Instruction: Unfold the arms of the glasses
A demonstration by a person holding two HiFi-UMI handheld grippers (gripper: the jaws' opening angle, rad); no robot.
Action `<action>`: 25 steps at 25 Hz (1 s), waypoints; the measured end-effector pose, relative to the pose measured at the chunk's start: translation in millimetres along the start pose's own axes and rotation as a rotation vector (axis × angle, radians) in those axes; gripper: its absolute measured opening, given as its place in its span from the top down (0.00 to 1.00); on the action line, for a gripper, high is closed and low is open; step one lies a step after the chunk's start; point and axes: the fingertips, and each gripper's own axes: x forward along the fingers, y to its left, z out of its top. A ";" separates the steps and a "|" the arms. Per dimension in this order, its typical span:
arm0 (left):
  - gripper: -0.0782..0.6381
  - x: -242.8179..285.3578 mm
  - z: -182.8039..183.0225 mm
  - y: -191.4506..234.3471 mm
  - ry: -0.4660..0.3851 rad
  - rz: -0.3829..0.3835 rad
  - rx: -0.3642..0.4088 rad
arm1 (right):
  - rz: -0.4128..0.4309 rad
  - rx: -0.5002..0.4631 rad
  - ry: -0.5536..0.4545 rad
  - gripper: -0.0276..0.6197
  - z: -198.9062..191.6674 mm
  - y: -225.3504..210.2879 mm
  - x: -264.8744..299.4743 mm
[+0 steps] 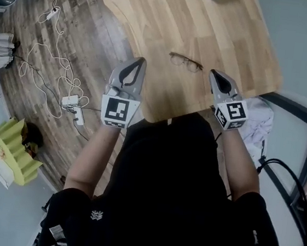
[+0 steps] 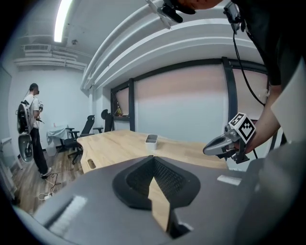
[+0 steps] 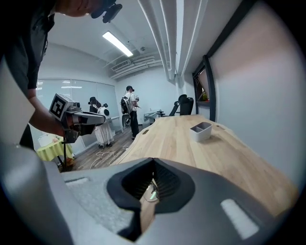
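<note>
A thin-framed pair of glasses [image 1: 185, 62] lies on the wooden table [image 1: 197, 25], near its front edge. In the head view my left gripper [image 1: 141, 62] hovers to the left of the glasses and my right gripper [image 1: 214, 74] to the right, both apart from them. Both grippers are shut with nothing held. In the right gripper view a sliver of the glasses [image 3: 152, 193] shows in the gap under the shut jaws. The left gripper view shows the table [image 2: 119, 146] and the right gripper [image 2: 210, 148], but the glasses are hidden there.
A small grey tray [image 3: 201, 130] stands further along the table, also seen as the tray [image 2: 151, 139]. On the floor at the left lie white cables and a power strip [image 1: 71, 102]. A person [image 2: 31, 125] stands far off among office chairs [image 2: 76, 136].
</note>
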 end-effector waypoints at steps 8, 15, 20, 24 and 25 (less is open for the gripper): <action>0.88 39.0 -31.4 -5.8 0.076 0.007 -0.035 | 0.133 -0.091 0.098 0.90 -39.7 -3.0 45.7; 0.88 63.8 -39.5 -11.8 0.109 -0.014 -0.038 | 0.217 -0.109 0.220 0.73 -72.9 5.2 69.3; 0.88 67.5 -42.3 -10.5 0.128 -0.011 -0.042 | 0.228 -0.148 0.243 0.73 -84.4 8.3 77.7; 0.88 64.2 -49.7 -6.4 0.144 0.000 -0.046 | 0.225 -0.185 0.288 0.74 -96.6 9.1 84.4; 0.88 63.1 -51.5 -4.5 0.148 0.004 -0.047 | 0.219 -0.193 0.301 0.74 -99.6 8.4 86.3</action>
